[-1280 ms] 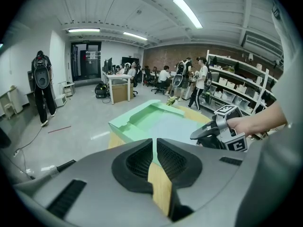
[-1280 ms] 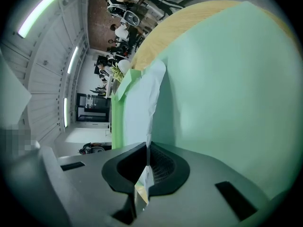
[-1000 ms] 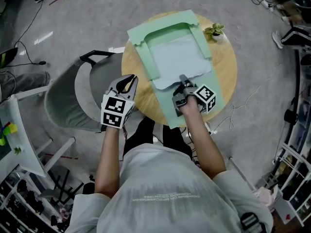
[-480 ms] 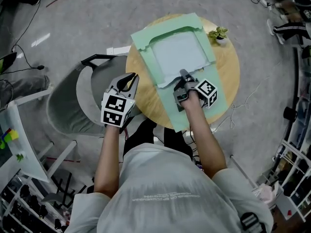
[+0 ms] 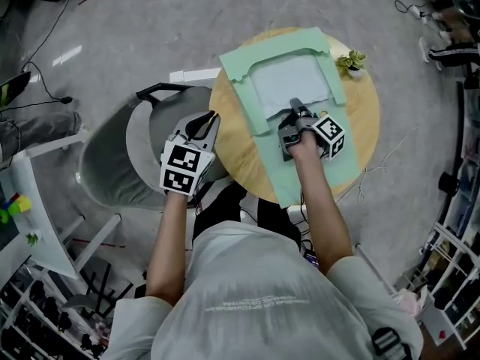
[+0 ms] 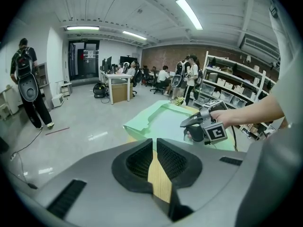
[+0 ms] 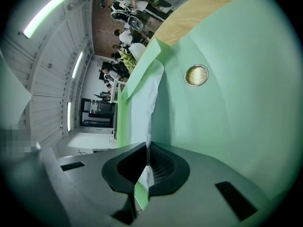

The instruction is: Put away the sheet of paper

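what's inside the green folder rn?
A white sheet of paper lies in the green folder, near edge pinched by the right gripper. Its side and far edges sit under the folder's flaps; anything beneath the sheet is covered.

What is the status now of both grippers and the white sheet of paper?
Right gripper shut on white sheet of paper, inside open pale green card folder. Left gripper shut, empty, beside round wooden table. Nothing in the way.

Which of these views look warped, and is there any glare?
Left gripper view: strong fisheye bending, dark corners, ceiling strip light blown out. Right gripper view: same warp, room tipped sideways. Head view: little distortion, pale glints on the polished grey floor.
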`<state>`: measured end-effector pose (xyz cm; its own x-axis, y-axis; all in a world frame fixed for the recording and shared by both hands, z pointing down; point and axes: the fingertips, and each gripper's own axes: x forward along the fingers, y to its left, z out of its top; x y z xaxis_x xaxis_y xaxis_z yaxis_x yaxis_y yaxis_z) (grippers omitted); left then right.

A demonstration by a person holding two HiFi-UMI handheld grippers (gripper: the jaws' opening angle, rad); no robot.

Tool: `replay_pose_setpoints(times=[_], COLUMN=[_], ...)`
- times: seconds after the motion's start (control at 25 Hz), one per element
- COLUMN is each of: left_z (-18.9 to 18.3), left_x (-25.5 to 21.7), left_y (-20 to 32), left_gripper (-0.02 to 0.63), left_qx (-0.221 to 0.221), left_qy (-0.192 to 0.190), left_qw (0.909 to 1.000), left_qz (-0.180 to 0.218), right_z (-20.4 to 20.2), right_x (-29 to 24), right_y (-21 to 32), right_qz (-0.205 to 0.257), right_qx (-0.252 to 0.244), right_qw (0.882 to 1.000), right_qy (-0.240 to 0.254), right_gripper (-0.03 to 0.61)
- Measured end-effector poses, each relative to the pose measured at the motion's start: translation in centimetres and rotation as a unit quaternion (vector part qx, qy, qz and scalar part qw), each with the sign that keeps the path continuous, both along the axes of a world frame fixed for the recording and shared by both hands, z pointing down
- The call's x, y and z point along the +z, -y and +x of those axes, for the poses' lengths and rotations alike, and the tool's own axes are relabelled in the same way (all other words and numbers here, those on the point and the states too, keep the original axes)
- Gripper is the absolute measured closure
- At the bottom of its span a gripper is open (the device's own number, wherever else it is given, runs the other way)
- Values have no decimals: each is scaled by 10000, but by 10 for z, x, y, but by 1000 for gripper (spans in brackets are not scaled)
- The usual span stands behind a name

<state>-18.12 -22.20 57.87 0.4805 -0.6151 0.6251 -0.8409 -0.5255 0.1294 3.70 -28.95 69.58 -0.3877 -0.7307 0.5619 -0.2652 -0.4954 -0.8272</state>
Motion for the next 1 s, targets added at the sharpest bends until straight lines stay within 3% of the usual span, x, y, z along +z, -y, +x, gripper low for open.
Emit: replay_pose_setpoints(times=[0.32, 0.48, 0.64, 1.0], left_z=[-12, -12, -4, 52], left_x=[-3, -6, -2, -21], left_y=[-12, -21, -24, -45], left_gripper=[572, 572, 572, 571], left_qx=[-22, -11, -2, 140], left_qy=[13, 26, -18, -51], left_qw=[10000, 10000, 10000, 9997], left_qz=[3, 9, 36, 211], right_z=[-13, -14, -7, 50], right_x=[4, -3, -12, -40], right_y=[15, 5, -16, -84], right_qz=[155, 152, 244, 209], right_qx=[-152, -197, -500, -1008], right_qw=[9998, 9997, 9983, 9936], right_qy=[-51, -55, -190, -469], right_gripper=[541, 405, 347, 339])
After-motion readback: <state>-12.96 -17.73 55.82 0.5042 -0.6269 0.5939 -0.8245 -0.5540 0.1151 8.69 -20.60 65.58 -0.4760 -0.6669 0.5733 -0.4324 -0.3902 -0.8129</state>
